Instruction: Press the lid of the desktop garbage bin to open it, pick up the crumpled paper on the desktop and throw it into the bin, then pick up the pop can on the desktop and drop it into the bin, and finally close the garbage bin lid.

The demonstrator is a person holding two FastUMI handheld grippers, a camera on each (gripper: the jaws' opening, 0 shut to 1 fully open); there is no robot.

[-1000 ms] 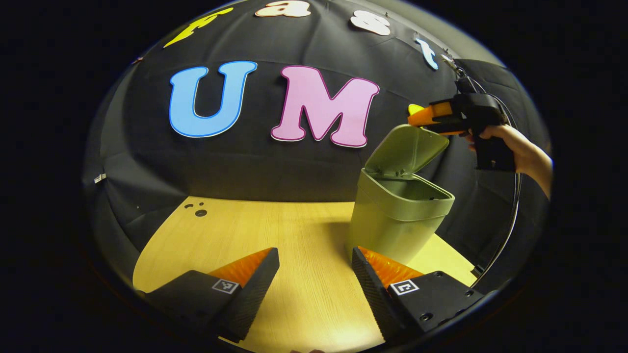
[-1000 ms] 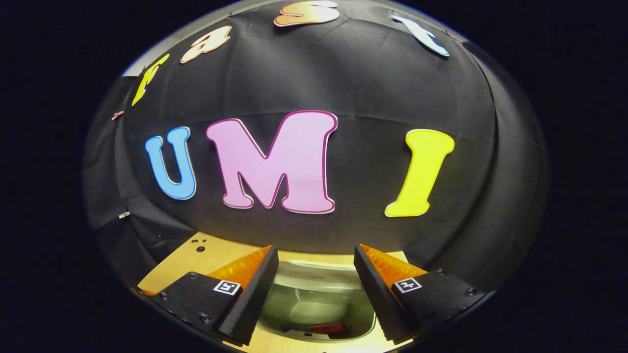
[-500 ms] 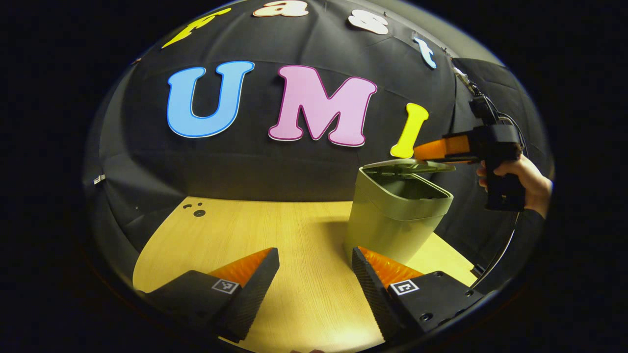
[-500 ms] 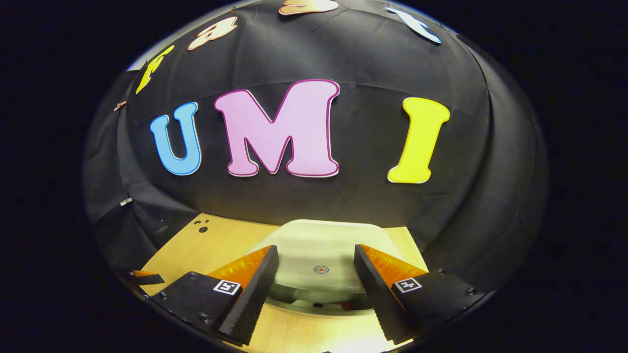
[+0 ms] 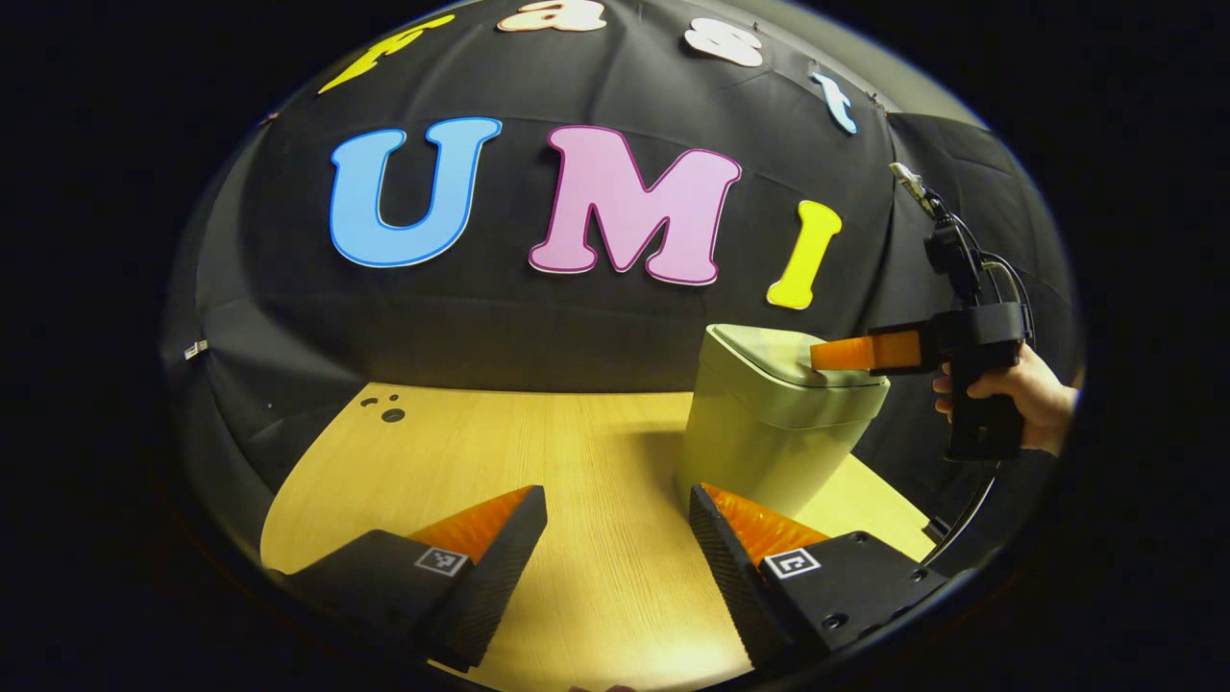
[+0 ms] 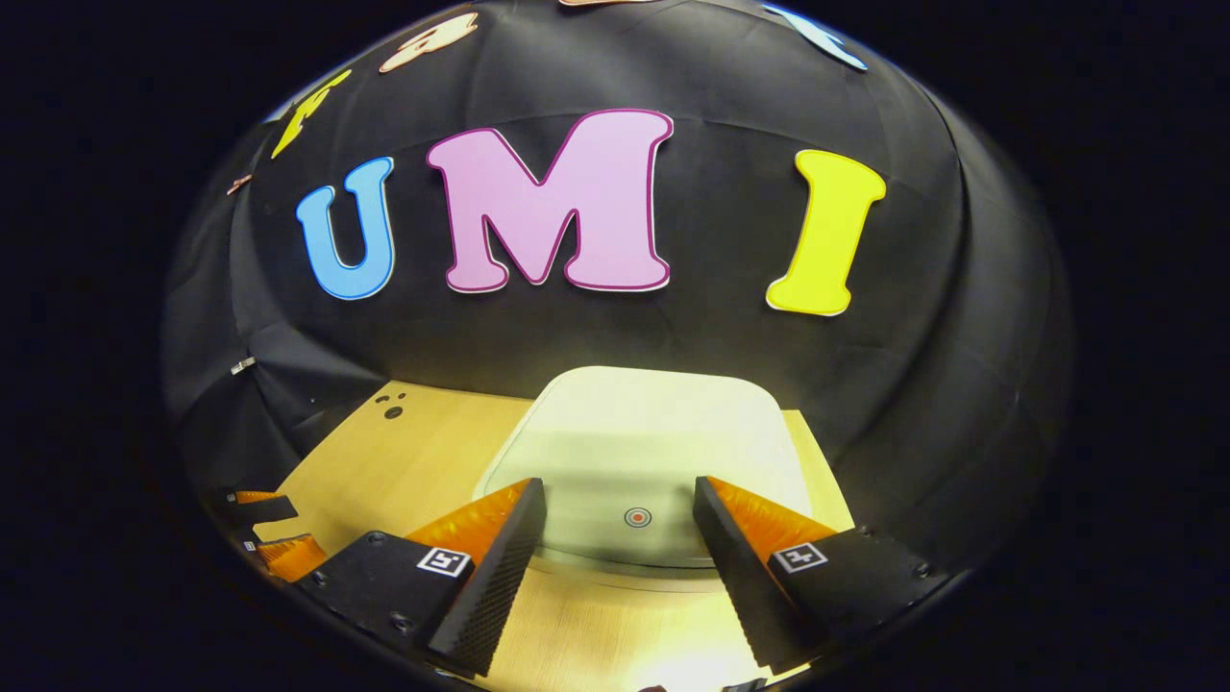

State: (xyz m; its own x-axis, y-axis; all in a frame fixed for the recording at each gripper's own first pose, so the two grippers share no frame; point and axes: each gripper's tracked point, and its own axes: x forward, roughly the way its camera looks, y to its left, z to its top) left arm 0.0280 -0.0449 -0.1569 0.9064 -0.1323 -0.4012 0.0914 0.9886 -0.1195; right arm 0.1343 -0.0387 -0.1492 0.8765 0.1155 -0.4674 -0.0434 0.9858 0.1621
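Observation:
The pale green desktop bin point(image 5: 769, 442) stands on the wooden table at the right, with its lid point(image 5: 769, 348) lying flat and shut. A hand point(image 5: 1033, 399) holds my right gripper point(image 5: 831, 354) level, and its fingers rest on the lid's right side. In the right gripper view the lid point(image 6: 634, 437) spreads out under my open right gripper point(image 6: 617, 485), and a small red ring mark point(image 6: 637, 517) sits between the fingers. My left gripper point(image 5: 615, 494) hovers open and empty over the table, just in front of the bin. The shut lid hides the bin's inside.
The light wooden table point(image 5: 500, 452) stretches left of the bin, with small dark holes point(image 5: 392, 415) near its far left corner. The black cloth wall stands close behind the bin. A cable point(image 5: 980, 500) hangs from the right gripper. The left gripper's fingers point(image 6: 279, 553) show low on the left.
The lid swung down from upright to fully shut as my right gripper came down onto it. The left gripper stayed where it was.

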